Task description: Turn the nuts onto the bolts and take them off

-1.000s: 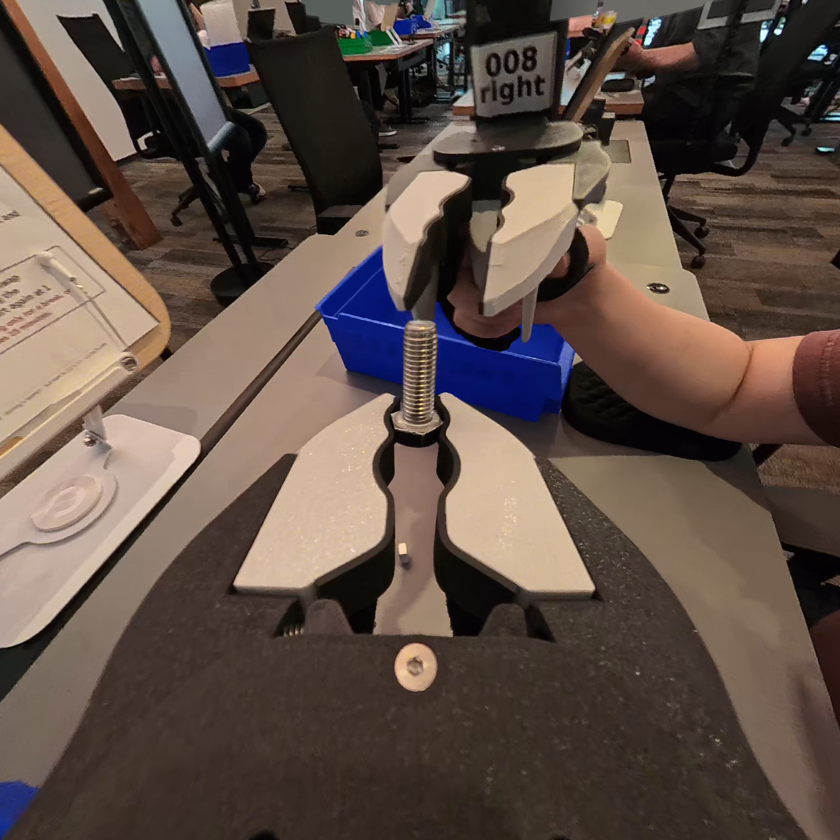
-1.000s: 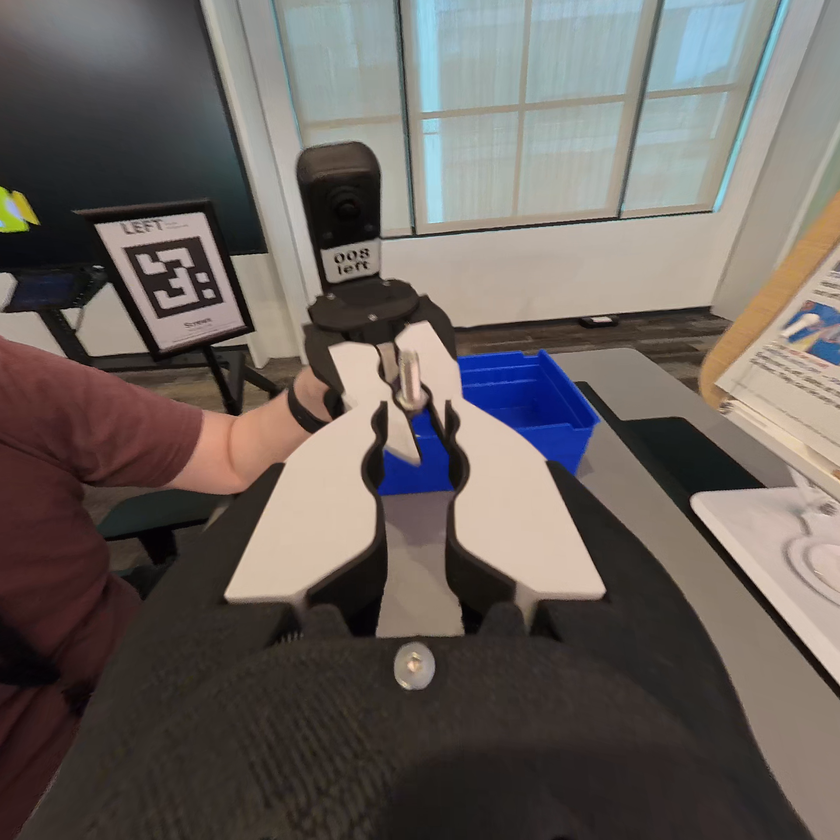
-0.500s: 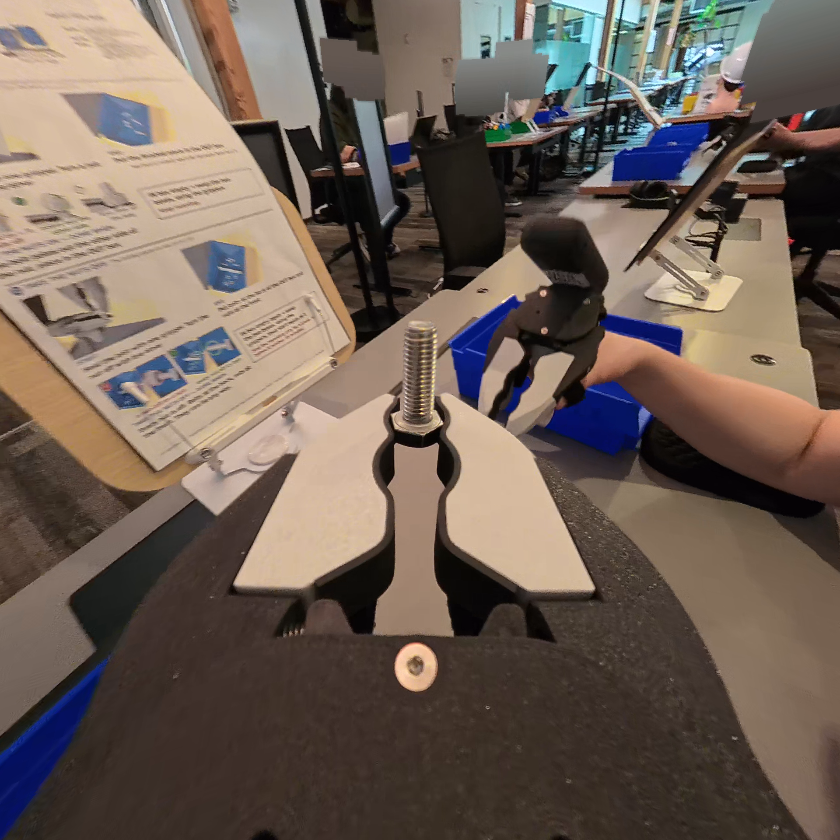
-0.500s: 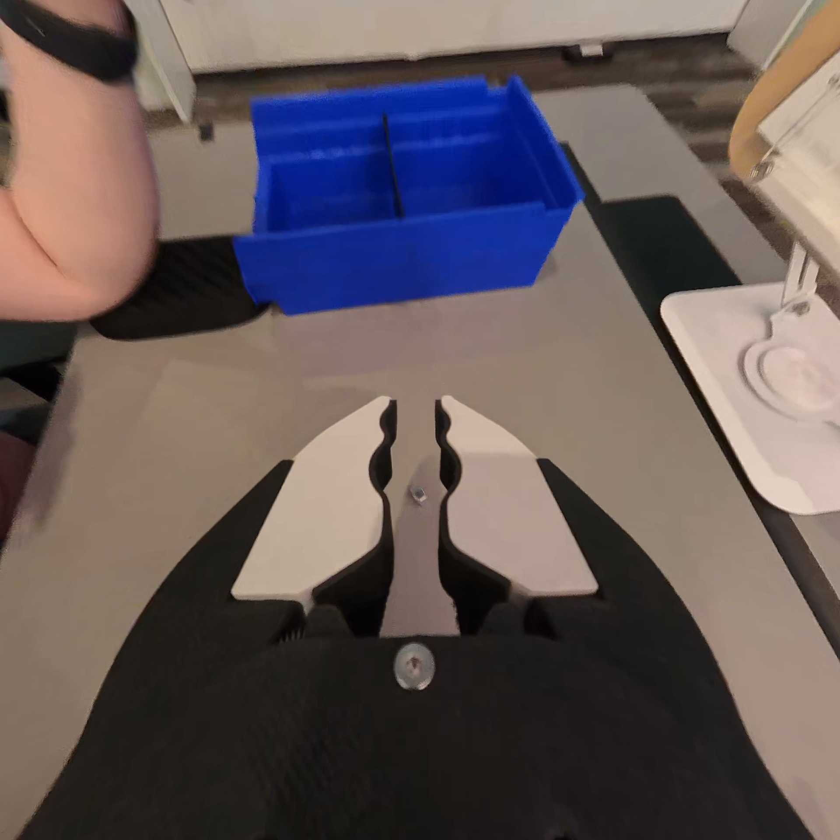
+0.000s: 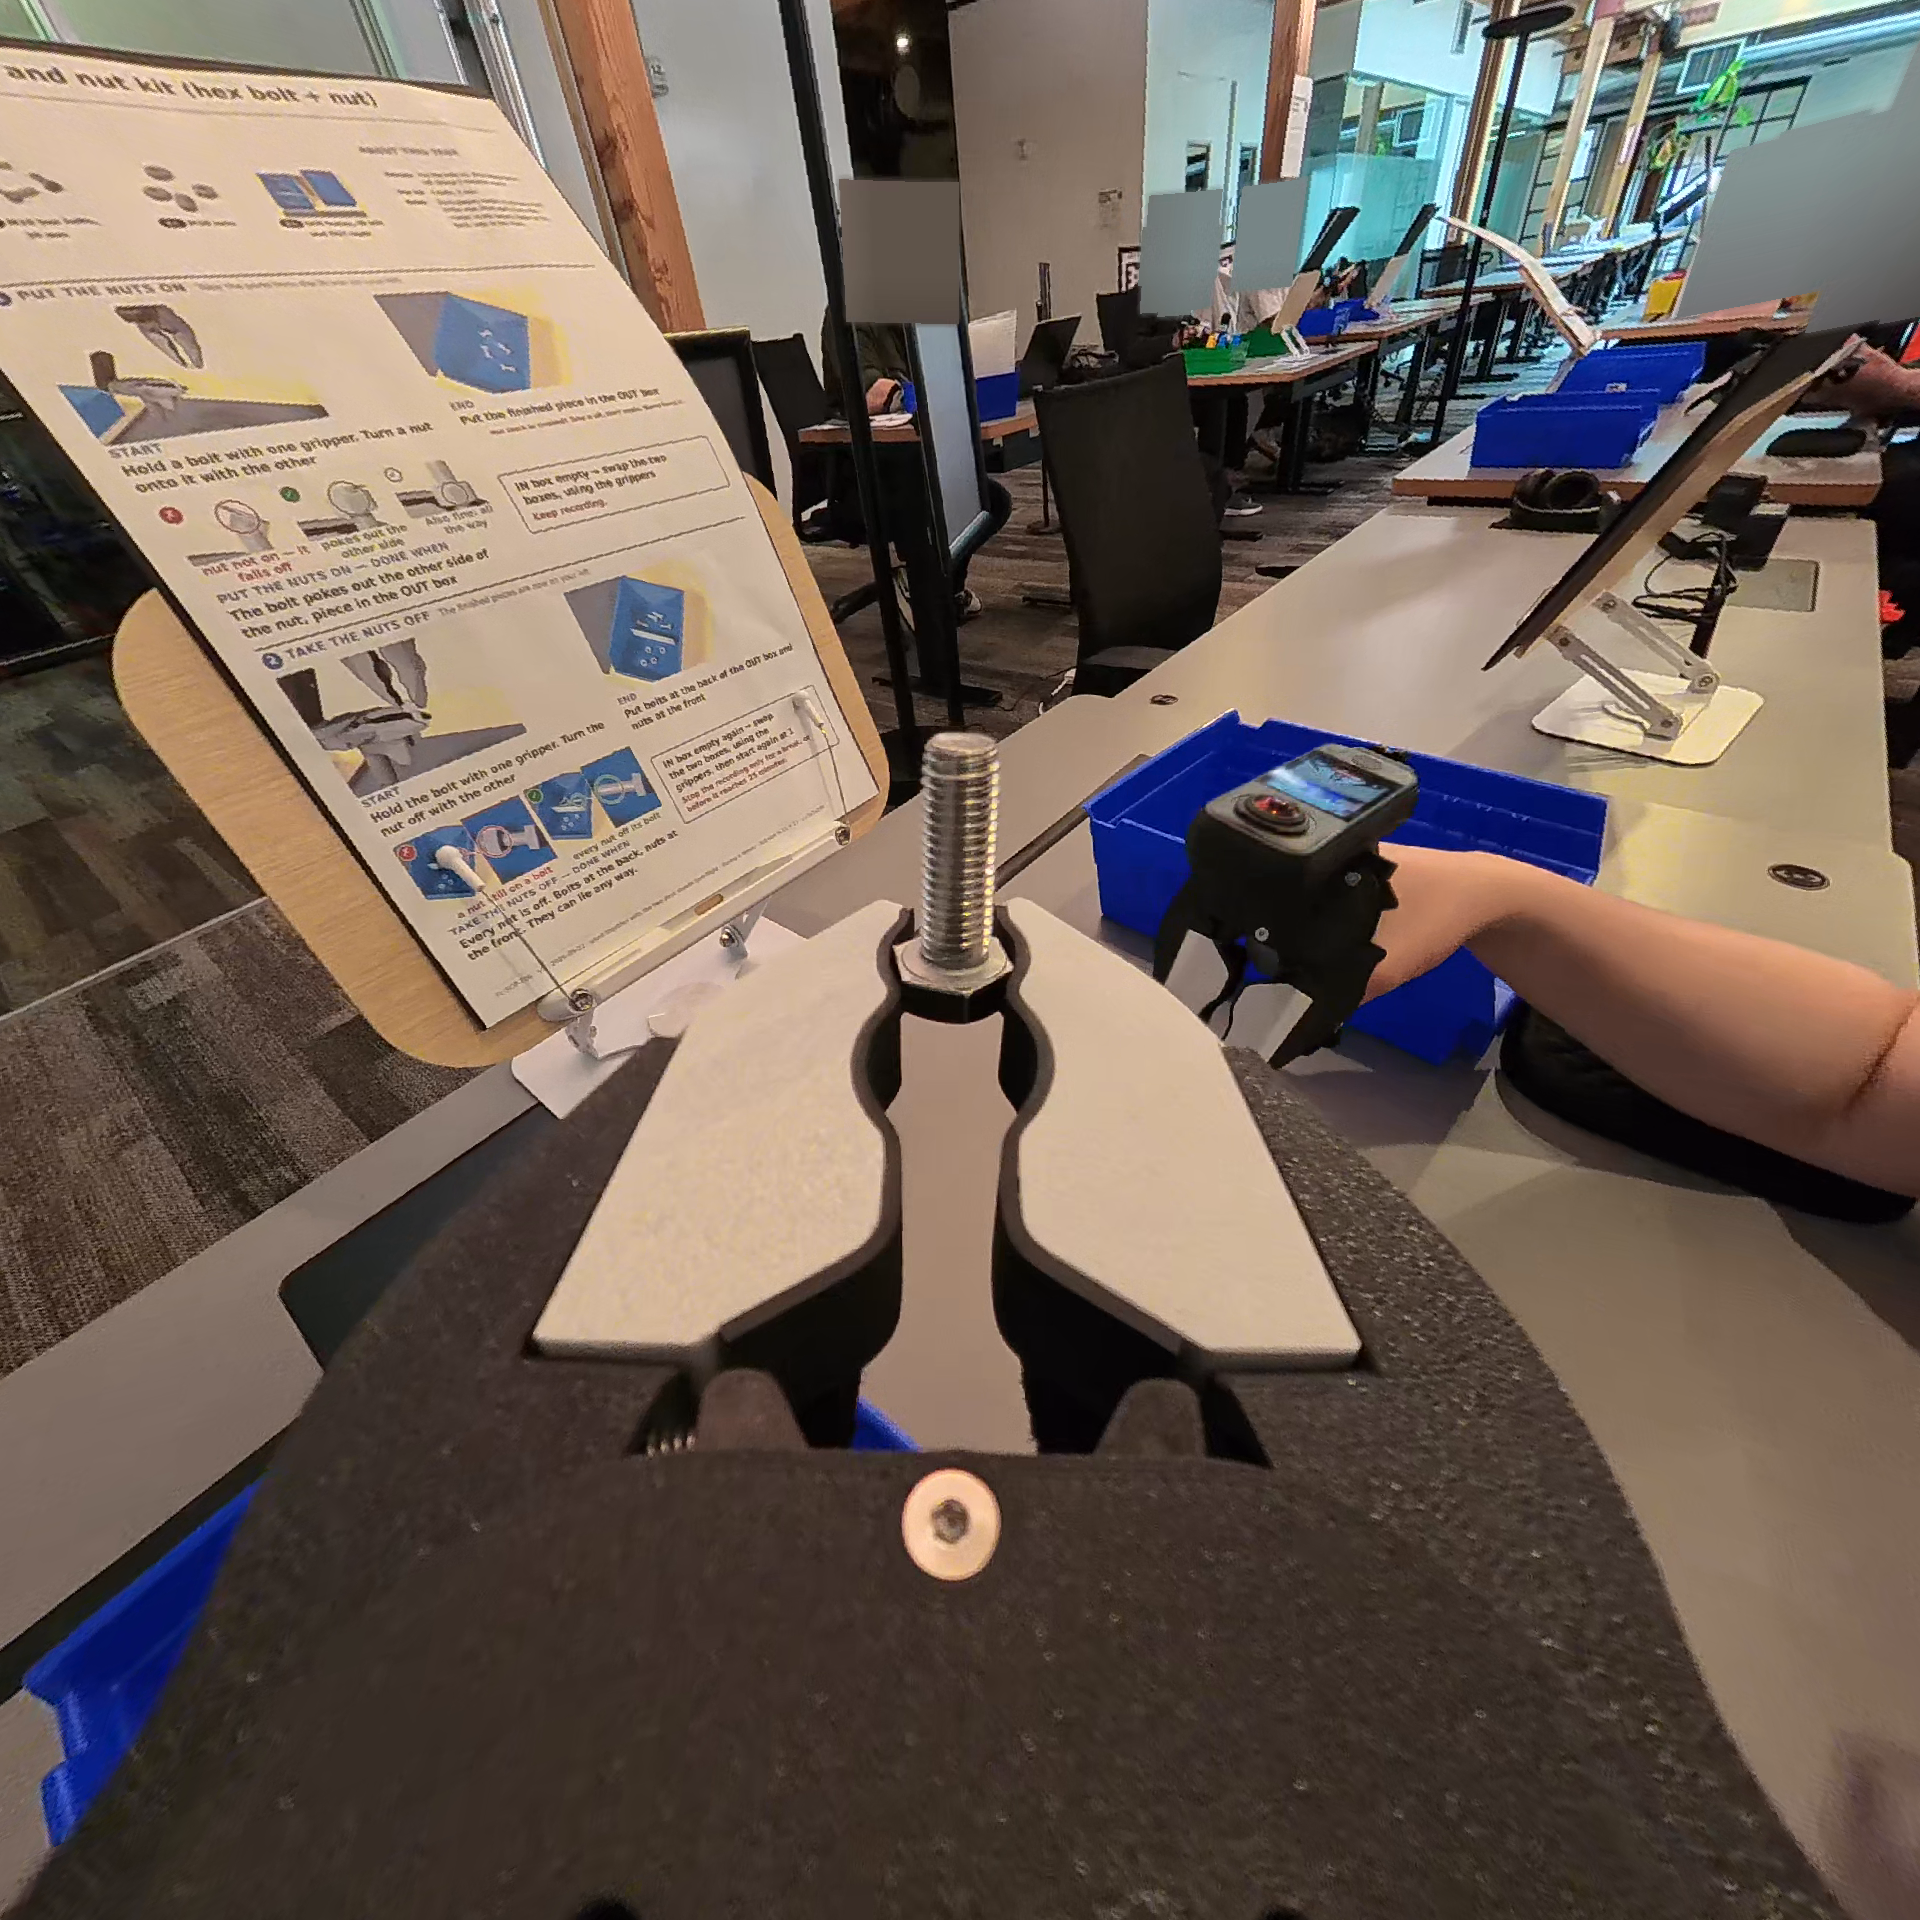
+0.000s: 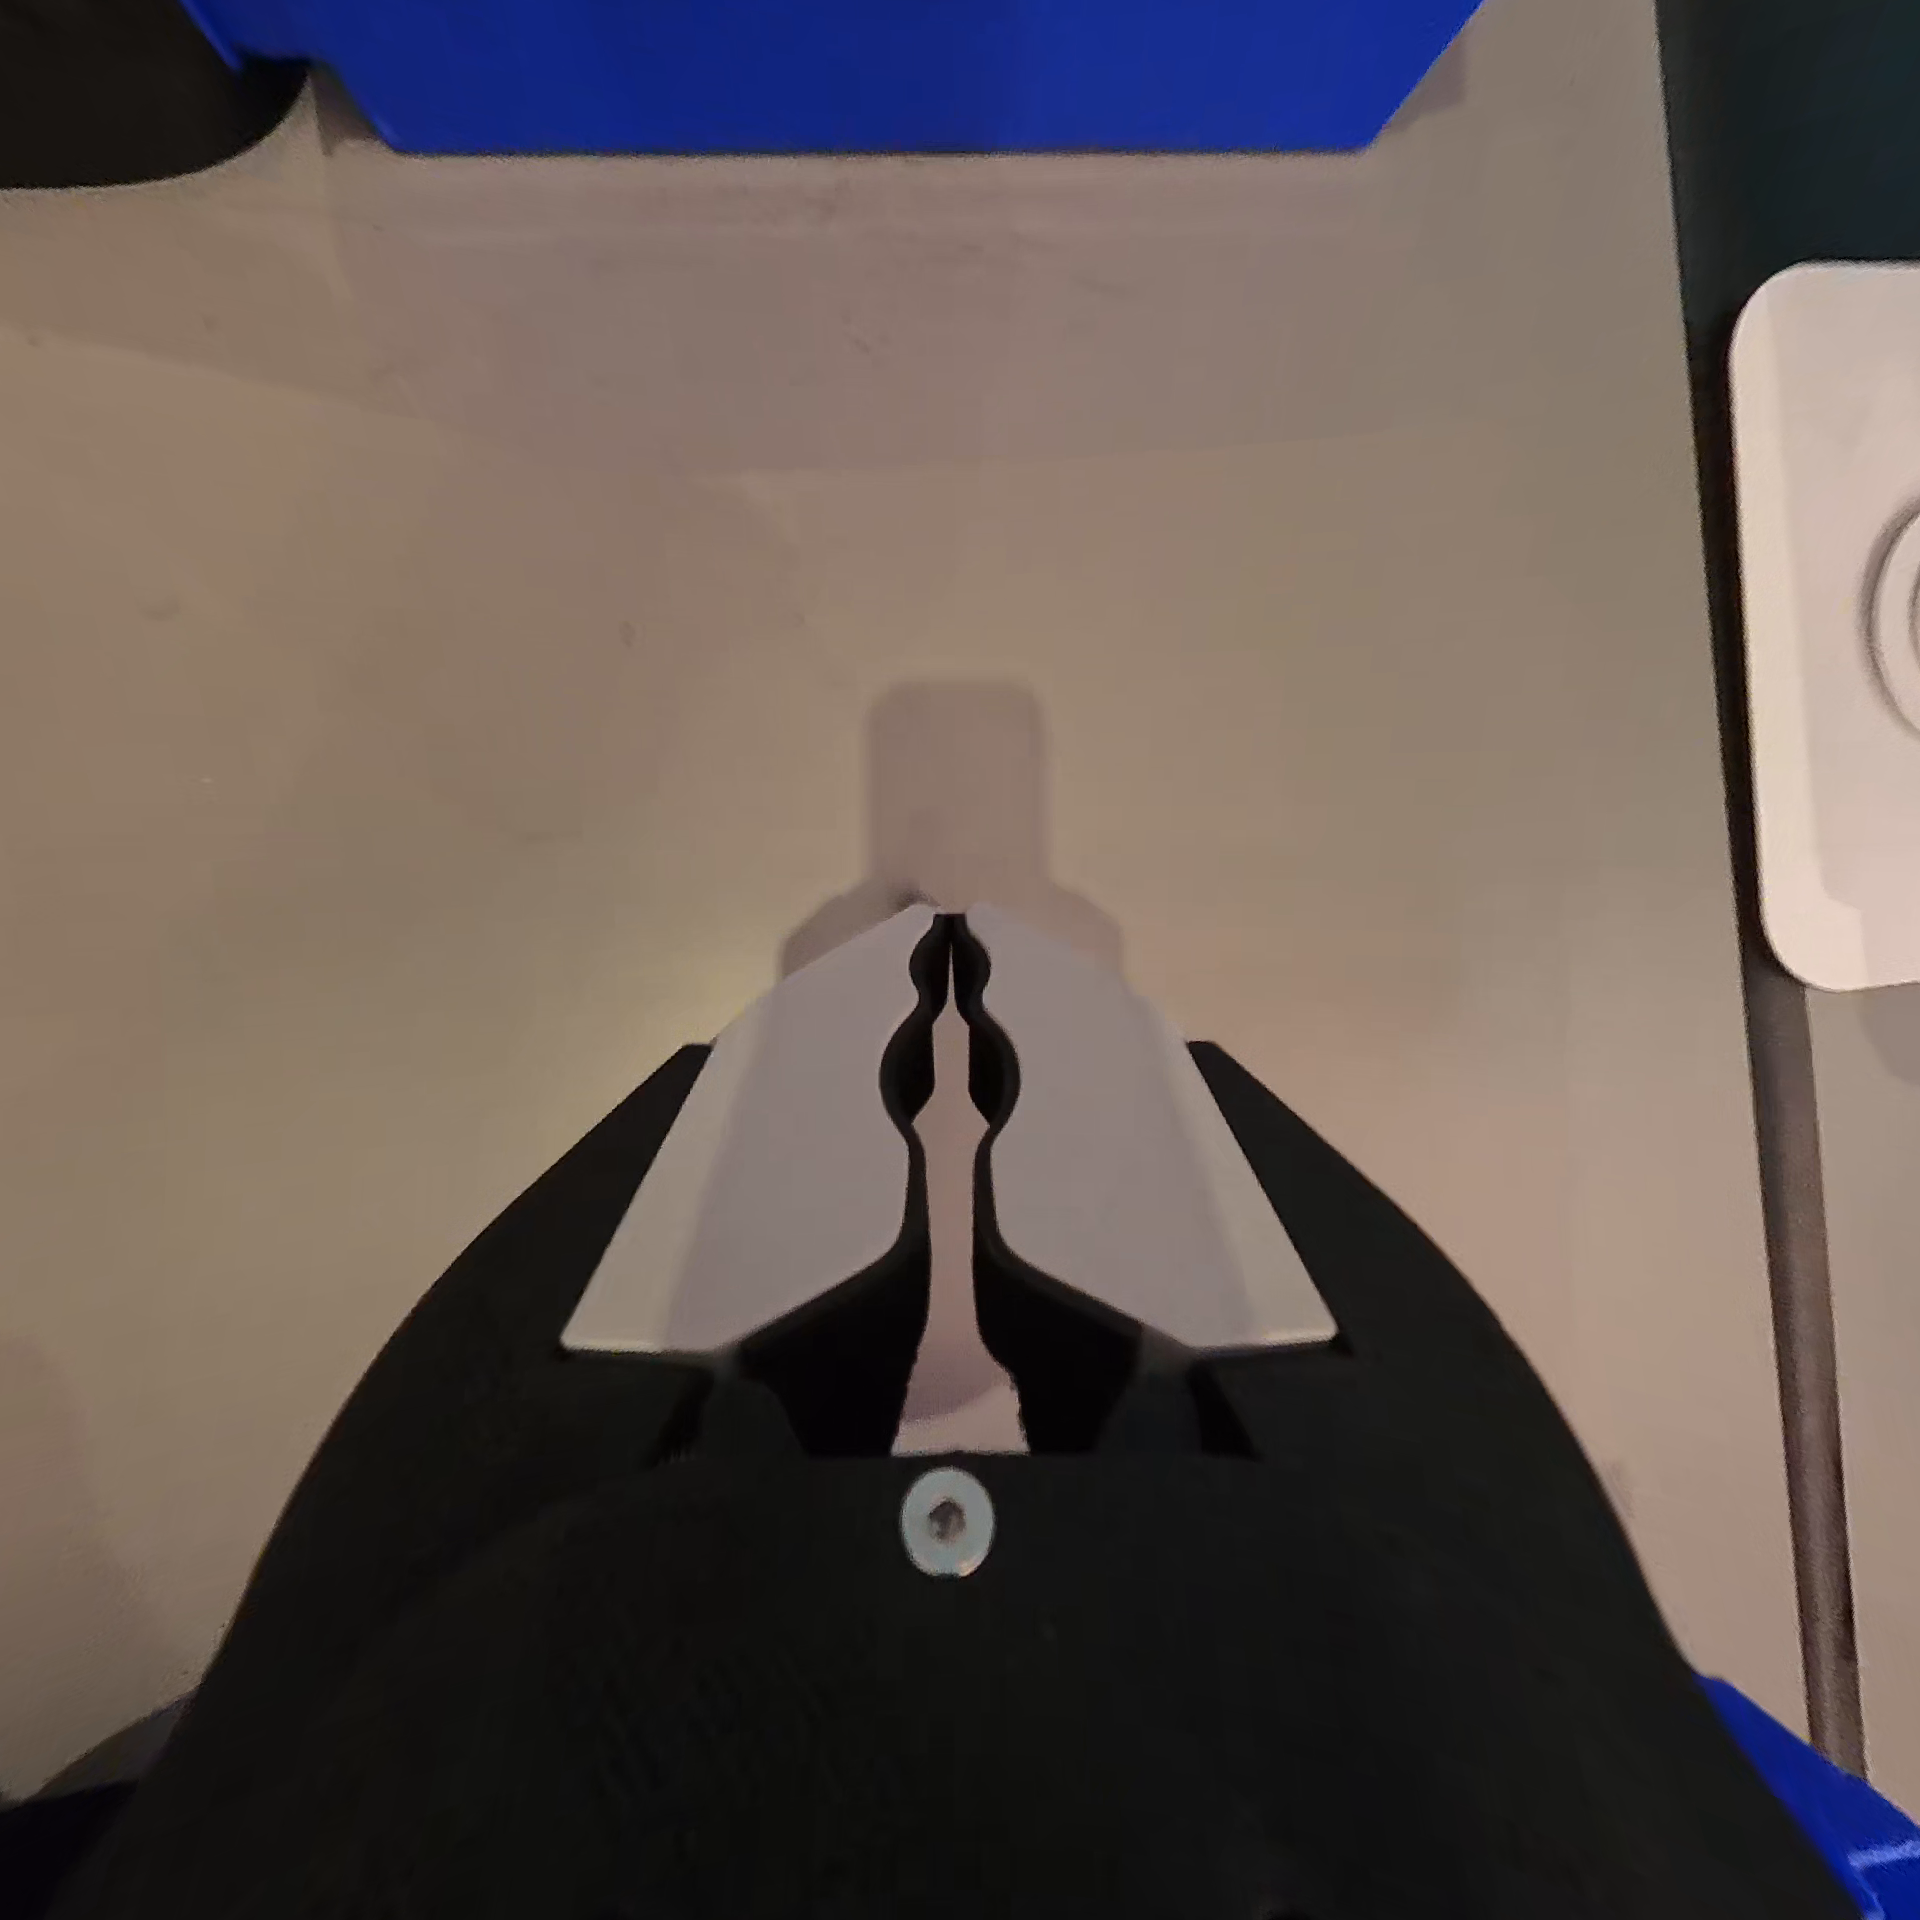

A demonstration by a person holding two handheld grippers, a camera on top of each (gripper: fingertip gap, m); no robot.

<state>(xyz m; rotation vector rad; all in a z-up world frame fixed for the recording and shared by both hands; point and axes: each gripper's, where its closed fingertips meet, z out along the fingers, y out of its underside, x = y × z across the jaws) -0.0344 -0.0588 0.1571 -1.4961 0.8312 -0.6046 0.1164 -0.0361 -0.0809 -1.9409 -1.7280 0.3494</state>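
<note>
My left gripper is shut on the hex head of a steel bolt. The bolt stands upright with its bare threaded shank pointing up, and no nut is on it. My right gripper points straight down at the grey table, tips at or just above the surface, jaws closed together. No nut shows between them. It also appears in the left wrist view, low over the table to the right of the bolt, in front of a blue bin.
The blue bin lies just beyond my right gripper. An instruction board on a white stand base stands on the left. A black pad lies under the person's forearm. A second blue bin is near me. Across from one pair of fingers to the other is roughly 30 centimetres.
My right gripper left the bolt, swung down over a small nut on the table, dropped to the surface and closed. My left gripper turned left, still holding the bolt.
</note>
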